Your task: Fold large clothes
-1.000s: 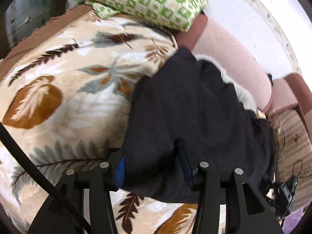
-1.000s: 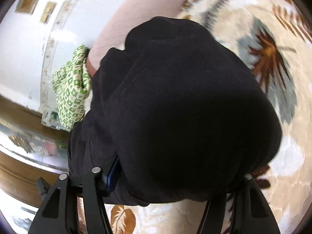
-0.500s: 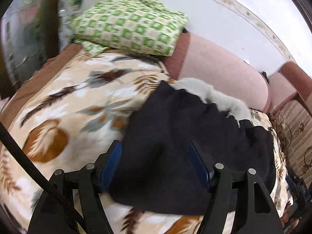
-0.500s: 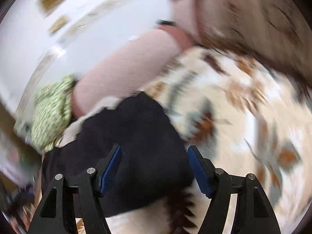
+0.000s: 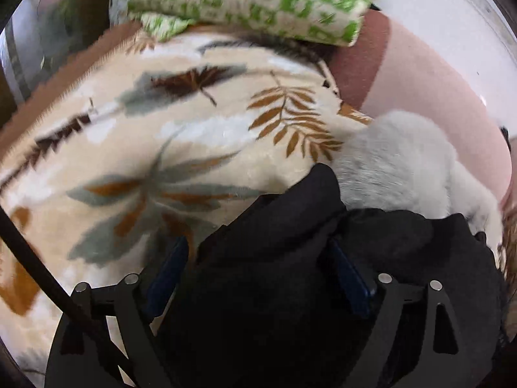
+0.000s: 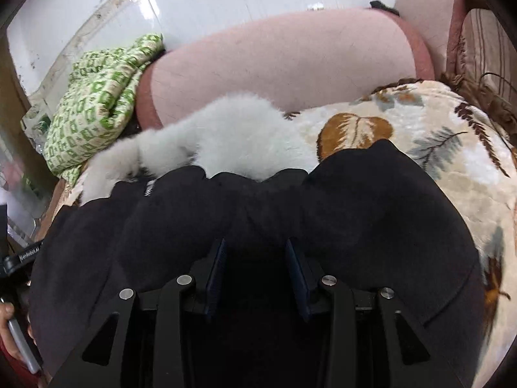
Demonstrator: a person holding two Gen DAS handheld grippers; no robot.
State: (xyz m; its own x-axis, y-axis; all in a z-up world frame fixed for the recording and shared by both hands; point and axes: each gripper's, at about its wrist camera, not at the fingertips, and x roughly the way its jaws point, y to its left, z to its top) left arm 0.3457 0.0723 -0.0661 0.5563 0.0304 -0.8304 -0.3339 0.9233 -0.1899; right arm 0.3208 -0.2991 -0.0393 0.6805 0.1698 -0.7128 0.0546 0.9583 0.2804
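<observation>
A large black coat (image 5: 290, 274) with a grey fur collar (image 5: 397, 165) lies on a leaf-patterned blanket (image 5: 161, 161). My left gripper (image 5: 258, 268) is wide open over the coat's left edge, with black cloth between its fingers. In the right wrist view the coat (image 6: 371, 210) fills the lower half, with the fur collar (image 6: 232, 135) beyond it. My right gripper (image 6: 255, 258) has its fingers partly closed, with bunched black cloth between the pads.
A green-and-white checked pillow (image 5: 252, 0) lies at the head of the blanket; it also shows in the right wrist view (image 6: 97, 93). A pink bolster (image 6: 290, 71) runs along the white wall. A striped cushion (image 6: 484, 51) sits at the far right.
Both grippers moved toward the collar end of the coat. The right gripper went from wide open beside the coat to narrowed on its cloth. The left stayed open and came lower.
</observation>
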